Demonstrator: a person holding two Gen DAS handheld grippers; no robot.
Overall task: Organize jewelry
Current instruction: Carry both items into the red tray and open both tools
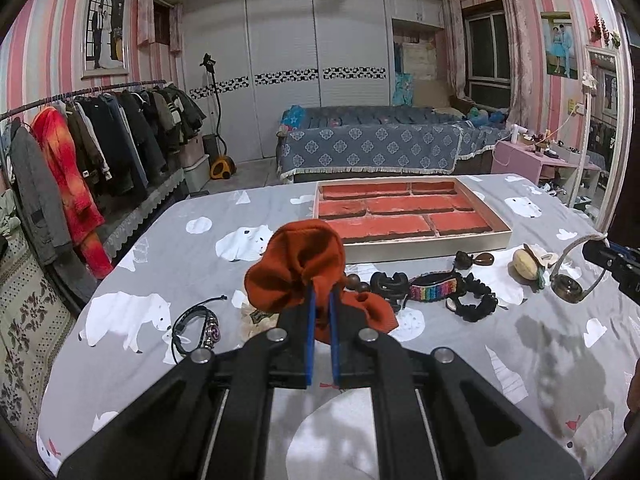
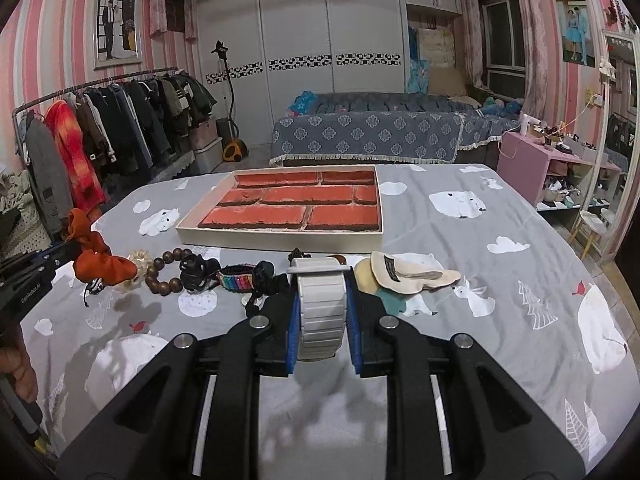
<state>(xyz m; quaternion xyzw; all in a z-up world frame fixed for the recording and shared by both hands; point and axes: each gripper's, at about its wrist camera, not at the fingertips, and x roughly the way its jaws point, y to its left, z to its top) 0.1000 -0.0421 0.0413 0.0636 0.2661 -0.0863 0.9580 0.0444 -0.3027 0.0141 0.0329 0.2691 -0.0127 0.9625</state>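
Jewelry pinched in both my grippers, above the grey bedspread [image 2: 460, 280].
My left gripper [image 1: 322, 300] clamps a soft, light orange scrunchie [image 1: 298, 264] by its folds; my right gripper [image 2: 322, 304] squeezes a stiff-linked, likely slippery white watch band [image 2: 322, 308] across its width; tray [image 2: 280, 236] ahead.

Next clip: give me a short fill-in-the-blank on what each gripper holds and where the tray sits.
1. The left gripper is shut on an orange ____.
2. The right gripper is shut on a ____ with a white link band.
3. The red-lined tray has ____ jewelry in its compartments.
4. The wooden bead bracelet lies ____ the tray, on the bedsheet.

Missing words: scrunchie; watch; no; outside
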